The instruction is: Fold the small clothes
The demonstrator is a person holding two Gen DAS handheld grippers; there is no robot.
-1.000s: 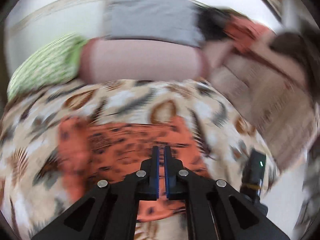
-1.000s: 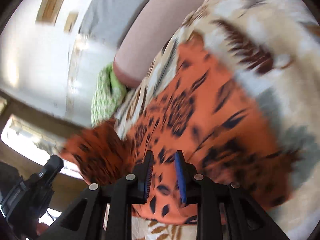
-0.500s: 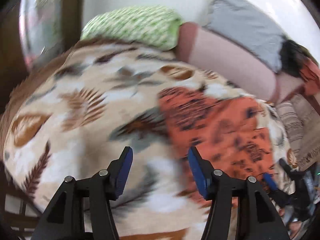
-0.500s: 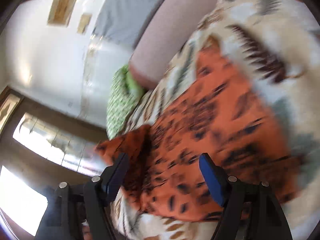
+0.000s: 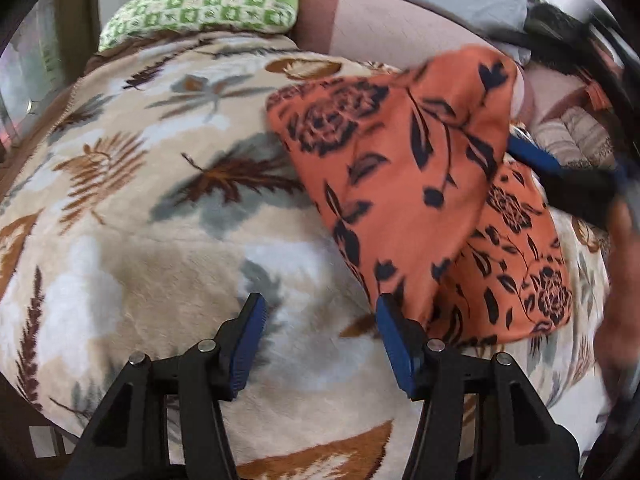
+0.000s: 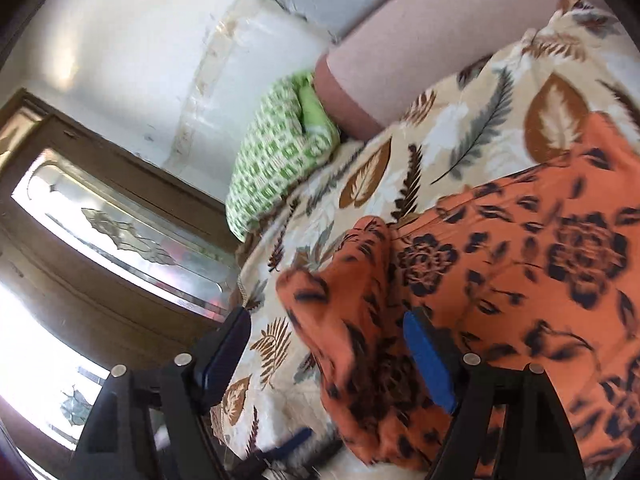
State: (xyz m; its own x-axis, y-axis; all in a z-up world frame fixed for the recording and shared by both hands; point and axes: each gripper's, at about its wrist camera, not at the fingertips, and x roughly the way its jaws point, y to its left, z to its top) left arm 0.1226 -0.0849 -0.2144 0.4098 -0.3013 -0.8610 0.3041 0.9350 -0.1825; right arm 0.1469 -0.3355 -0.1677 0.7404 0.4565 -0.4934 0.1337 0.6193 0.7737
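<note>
I see the orange floral garment (image 5: 404,184) lying partly folded on the leaf-print blanket (image 5: 160,240) covering the bed. My left claw (image 5: 320,340) hangs open over bare blanket just beside the cloth's edge. My right claw (image 6: 326,354) is opening, a raised fold of the garment between its pads, ungripped.
</note>
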